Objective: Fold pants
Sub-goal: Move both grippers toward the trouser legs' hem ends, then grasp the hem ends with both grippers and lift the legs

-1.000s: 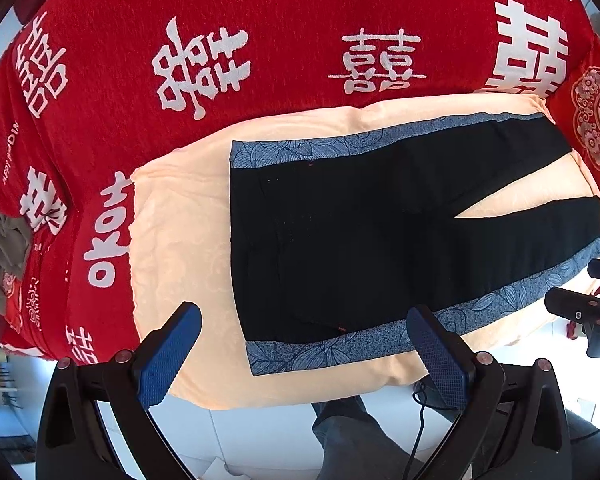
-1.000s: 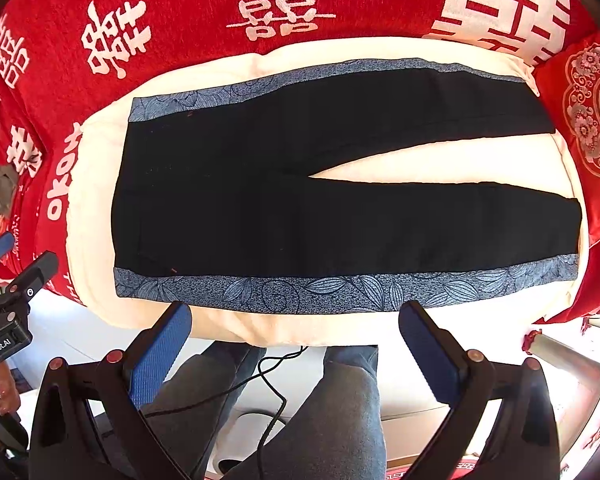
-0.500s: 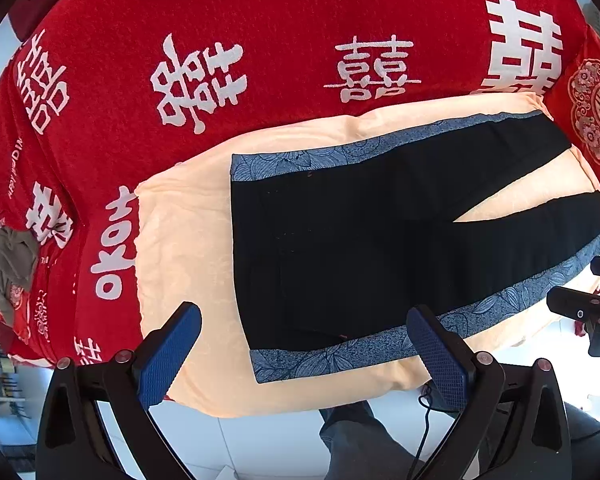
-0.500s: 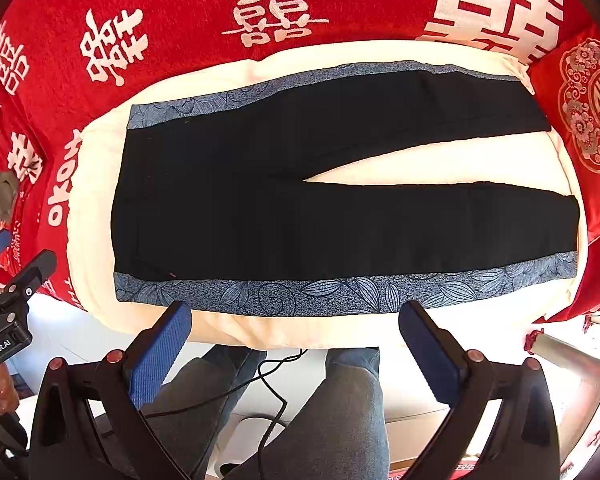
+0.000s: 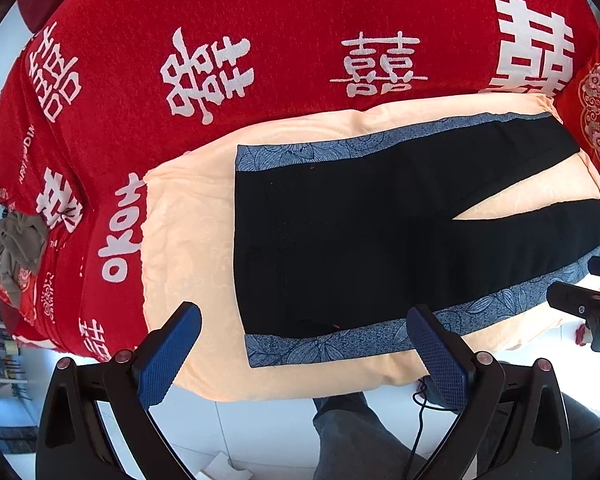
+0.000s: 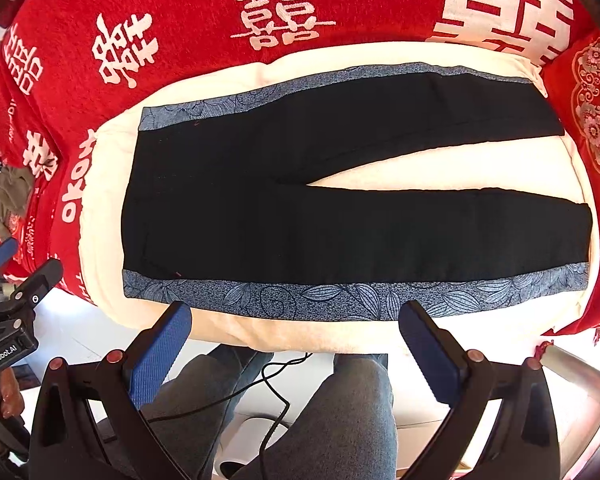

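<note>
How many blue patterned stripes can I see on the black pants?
2. One stripe runs along the near edge of the pants, closest to the grippers; the other stripe runs along the far edge.

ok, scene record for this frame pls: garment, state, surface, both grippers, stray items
garment: black pants with blue leaf-print side stripes
state: flat, unfolded, legs spread in a V, waist to the left
surface: cream pad on a red blanket with white characters
left gripper: open, empty, near the waist end, not touching the cloth
right gripper: open, empty, at the near edge of the pad
stray: crumpled grey-brown cloth on the far left of the blanket
fold progress: none yet
</note>
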Demonstrator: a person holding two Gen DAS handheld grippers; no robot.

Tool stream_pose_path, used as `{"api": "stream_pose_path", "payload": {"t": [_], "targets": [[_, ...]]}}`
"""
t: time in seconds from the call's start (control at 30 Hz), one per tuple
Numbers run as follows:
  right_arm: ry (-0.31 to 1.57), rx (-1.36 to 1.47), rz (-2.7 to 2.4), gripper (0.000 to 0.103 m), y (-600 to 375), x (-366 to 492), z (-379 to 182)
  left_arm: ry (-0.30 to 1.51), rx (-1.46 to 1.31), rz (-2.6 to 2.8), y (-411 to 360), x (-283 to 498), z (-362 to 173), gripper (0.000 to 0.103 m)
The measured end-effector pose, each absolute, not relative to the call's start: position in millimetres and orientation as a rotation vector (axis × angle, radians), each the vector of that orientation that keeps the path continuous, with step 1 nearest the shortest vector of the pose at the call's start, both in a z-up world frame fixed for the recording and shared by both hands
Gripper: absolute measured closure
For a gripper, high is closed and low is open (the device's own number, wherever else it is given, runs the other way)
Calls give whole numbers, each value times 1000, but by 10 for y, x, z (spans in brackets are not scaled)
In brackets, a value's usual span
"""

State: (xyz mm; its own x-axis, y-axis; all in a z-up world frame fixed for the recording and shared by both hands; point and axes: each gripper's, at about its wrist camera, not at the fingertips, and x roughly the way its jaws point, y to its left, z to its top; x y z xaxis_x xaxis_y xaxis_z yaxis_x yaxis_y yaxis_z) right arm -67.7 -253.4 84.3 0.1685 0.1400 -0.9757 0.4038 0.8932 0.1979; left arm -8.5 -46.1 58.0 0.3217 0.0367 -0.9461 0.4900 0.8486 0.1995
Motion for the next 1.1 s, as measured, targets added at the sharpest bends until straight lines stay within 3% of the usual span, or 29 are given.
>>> {"api": "stream_pose_path", "payload": {"t": [0.43,1.1], "targets": [[1412,498,-176,0,-2912,-729,722,1310,415,-159,-544,-274,490,0],[1355,640,-194,0,-2498,-699,-317,1338,356,-270,-96,75,-758,0]]}}
